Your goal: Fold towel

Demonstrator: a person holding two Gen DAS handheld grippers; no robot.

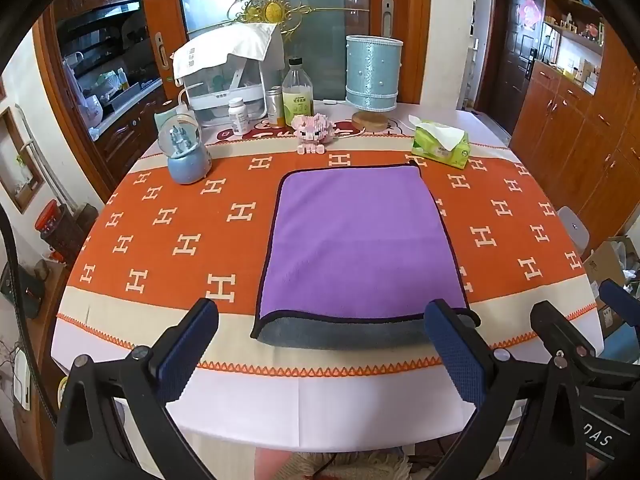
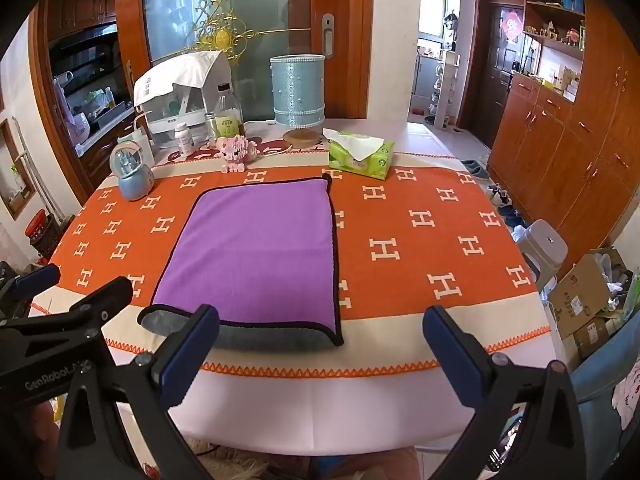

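Showing slippers (image 2: pixel 476 169) — perhaps — beyond towel (image 2: pixel 256 256), right view only.

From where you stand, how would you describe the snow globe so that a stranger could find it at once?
Start at the orange cloth with white H marks that covers the table. Go from the purple towel to the cloth's far left corner, where bottles and a pink toy pig stand in a row. The snow globe is nearest that corner: the only clear glass ball, on a round pale blue base.
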